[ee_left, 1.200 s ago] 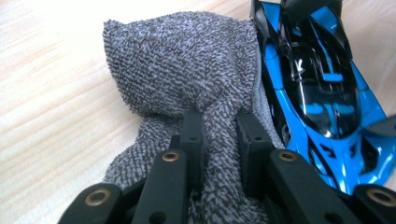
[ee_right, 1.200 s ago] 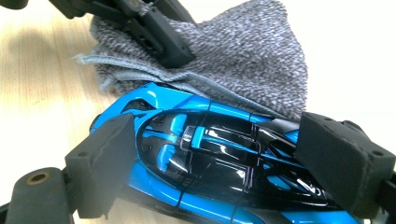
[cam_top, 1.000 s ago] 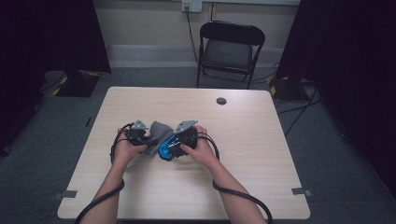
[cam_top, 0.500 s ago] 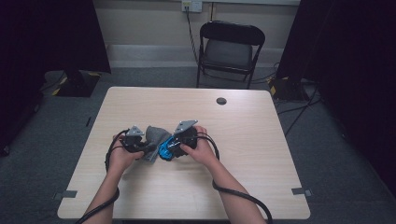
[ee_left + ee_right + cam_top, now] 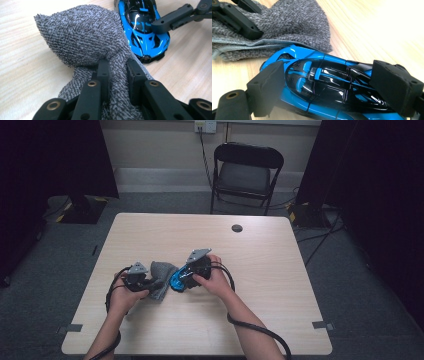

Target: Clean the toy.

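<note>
On the pale wooden counter (image 5: 260, 270), nearer the person's edge, a glossy blue-and-black toy sports car (image 5: 329, 90) sits on its wheels, and everything else is best placed from it. The right tool (image 5: 337, 92) straddles the car across its body — one black pad against the side by the front wheel arch, the other against the opposite flank — so its jaws are closed on the car's width and holding it. From above, the car (image 5: 178, 281) shows as a small blue shape just in front of the right hand (image 5: 216, 279). Just beside the car, on the side away from that hand, lies a grey terry washcloth (image 5: 82, 40), bunched up into a soft peak that nearly reaches the car's nose. The left tool (image 5: 117, 75) has its jaws drawn narrow, pinching a gathered fold of this cloth between the two pads, with the pile bulging out on either side. In the high view the left hand (image 5: 125, 295) sits on the far side of the cloth from the car. Beyond the car, at the counter's far edge, is a small dark round grommet (image 5: 237, 228), and behind that a black folding chair (image 5: 247, 172) on the floor.
</note>
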Available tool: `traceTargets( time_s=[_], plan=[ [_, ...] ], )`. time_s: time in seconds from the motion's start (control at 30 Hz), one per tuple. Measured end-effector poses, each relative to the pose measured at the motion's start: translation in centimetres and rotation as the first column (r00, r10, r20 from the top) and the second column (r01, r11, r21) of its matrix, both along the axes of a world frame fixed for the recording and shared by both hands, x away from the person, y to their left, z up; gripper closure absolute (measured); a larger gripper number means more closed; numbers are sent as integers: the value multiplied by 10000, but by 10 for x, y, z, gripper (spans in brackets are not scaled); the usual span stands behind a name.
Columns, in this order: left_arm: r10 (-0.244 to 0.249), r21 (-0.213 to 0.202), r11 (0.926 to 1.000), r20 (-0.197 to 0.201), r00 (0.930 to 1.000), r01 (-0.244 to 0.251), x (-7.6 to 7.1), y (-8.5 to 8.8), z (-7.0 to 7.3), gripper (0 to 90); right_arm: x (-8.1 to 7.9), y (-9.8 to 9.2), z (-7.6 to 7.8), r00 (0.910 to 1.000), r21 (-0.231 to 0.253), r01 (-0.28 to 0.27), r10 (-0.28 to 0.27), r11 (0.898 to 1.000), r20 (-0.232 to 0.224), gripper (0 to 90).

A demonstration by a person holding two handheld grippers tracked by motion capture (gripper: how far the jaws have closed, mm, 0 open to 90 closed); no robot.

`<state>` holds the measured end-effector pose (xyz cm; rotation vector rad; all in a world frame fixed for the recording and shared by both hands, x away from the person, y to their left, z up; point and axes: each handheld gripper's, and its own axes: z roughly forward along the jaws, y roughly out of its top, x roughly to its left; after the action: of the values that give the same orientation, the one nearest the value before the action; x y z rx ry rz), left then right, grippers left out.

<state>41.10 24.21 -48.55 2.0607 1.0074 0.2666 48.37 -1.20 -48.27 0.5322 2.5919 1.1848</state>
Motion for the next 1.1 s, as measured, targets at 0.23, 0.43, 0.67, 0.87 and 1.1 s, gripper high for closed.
traceTargets(
  time_s=[0.23,0.43,0.67,0.87,1.1],
  plan=[
    [-13,-183,9998,-82,10000,11,-11,5,-1,760,0,0,0,10000,-16,-4,4,10000,-5,116],
    [-67,65,10000,-192,9998,68,-17,7,3,759,0,0,-1,10000,61,4,-4,10000,37,115],
    [23,-59,10000,-358,9994,-25,-25,18,12,759,-1,-1,-1,10000,110,8,-9,9999,70,115],
    [387,-114,9992,129,9992,-386,-28,27,25,756,-1,-2,-2,9999,169,25,-27,9999,121,115],
    [558,-198,9983,348,9978,-551,-23,31,35,756,-1,-1,-2,9999,159,22,-24,9999,126,115]
  ],
)
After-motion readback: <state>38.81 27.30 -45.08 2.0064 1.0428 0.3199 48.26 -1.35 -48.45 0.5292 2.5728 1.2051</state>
